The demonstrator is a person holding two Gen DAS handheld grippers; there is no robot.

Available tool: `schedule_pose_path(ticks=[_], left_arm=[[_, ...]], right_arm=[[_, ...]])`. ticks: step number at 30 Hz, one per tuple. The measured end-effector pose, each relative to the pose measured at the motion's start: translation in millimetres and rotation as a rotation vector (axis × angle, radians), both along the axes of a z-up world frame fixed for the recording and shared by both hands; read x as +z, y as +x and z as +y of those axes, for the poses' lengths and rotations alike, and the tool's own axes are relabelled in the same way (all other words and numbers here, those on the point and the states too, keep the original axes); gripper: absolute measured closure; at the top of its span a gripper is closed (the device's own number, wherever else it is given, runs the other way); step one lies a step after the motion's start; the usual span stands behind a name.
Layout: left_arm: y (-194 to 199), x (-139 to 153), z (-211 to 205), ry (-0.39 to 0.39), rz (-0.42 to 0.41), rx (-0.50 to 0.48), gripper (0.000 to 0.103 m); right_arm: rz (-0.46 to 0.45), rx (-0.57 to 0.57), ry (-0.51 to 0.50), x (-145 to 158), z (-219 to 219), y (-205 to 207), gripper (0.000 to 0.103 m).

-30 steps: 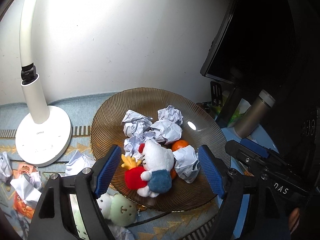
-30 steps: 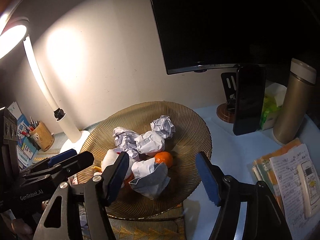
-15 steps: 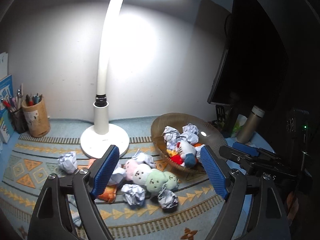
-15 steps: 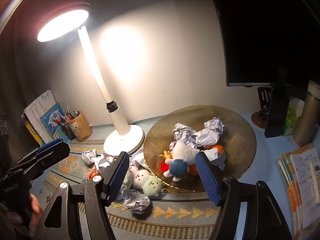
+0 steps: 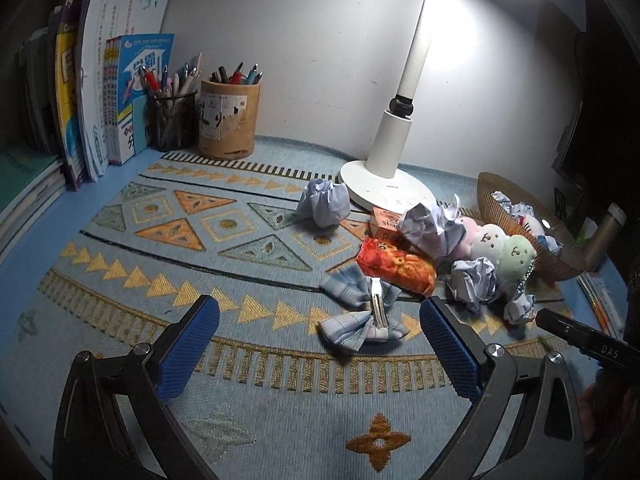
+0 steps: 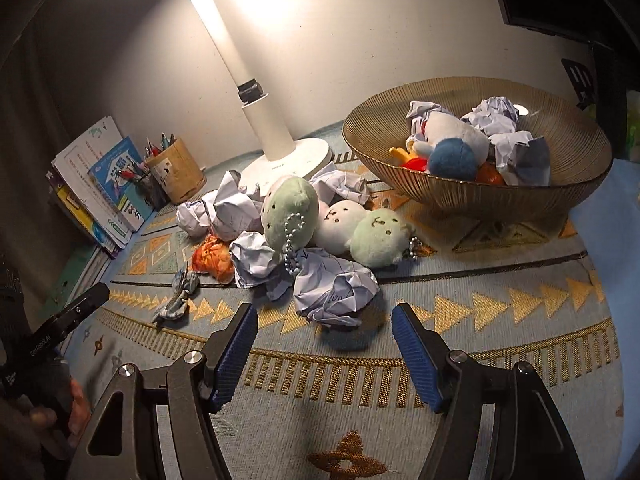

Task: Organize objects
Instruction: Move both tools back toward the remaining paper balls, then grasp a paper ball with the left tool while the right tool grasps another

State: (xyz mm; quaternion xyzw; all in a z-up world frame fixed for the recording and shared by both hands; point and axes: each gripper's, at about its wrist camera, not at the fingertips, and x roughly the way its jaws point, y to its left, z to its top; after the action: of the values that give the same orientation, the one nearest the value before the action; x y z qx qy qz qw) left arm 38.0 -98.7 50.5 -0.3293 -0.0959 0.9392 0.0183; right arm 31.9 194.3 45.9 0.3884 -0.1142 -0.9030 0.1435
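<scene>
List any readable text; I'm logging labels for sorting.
"DAS": black casing, right edge of left-wrist view.
"GenRobo", rest unclear: black arm, left edge of right-wrist view.
"学霸": blue book cover.
Lamp base, orange box, crumpled paper scribbles: too blurred to read.

A white lamp (image 5: 404,120) shone on the plain wall (image 5: 312,40). A patterned blue mat (image 5: 200,248) covered the desk.

bowl (image 6: 476,196) right of lamp base (image 6: 288,160) | plush toys (image 6: 340,226) before lamp | pen cup (image 5: 227,120) far left
</scene>
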Motion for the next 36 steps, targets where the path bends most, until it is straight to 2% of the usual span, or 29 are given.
schedule_pose_path(ticks=[7, 16, 21, 24, 27, 29, 31, 36], left_arm=[[-2, -5, 7, -0.02, -0.032, -0.028, 0.002], [1, -4, 4, -0.015, -0.014, -0.004, 0.002], [-5, -4, 0, 0.03, -0.041, -0.041, 0.002], [-20, 8, -9, 0.062, -0.055, -0.037, 0.003], [-43, 32, -14, 0.039, -0.035, -0.054, 0.002], [-65, 41, -13, 0.001, -0.036, -0.075, 0.002], [-93, 40, -12, -0.053, -0.075, -0.07, 0.002], [-143, 15, -7, -0.088, -0.127, -0.082, 0.002]], right_arm=[[0.0, -0.006, 0.003, -4, 0, 0, 0.035], [-0.002, -0.018, -0.011, -3, 3, 0, 0.034], [0.084, -0.028, 0.049, 11, -6, 12, 0.034], [0.112, 0.04, 0.099, 29, -27, 6, 0.034], [0.16, 0.102, 0.142, 58, -51, -11, 0.034], [0.145, 0.157, 0.175, 70, -70, -31, 0.033], [0.12, 0.219, 0.185, 73, -89, -52, 0.033], [0.02, 0.263, 0.19, 53, -121, -98, 0.033]])
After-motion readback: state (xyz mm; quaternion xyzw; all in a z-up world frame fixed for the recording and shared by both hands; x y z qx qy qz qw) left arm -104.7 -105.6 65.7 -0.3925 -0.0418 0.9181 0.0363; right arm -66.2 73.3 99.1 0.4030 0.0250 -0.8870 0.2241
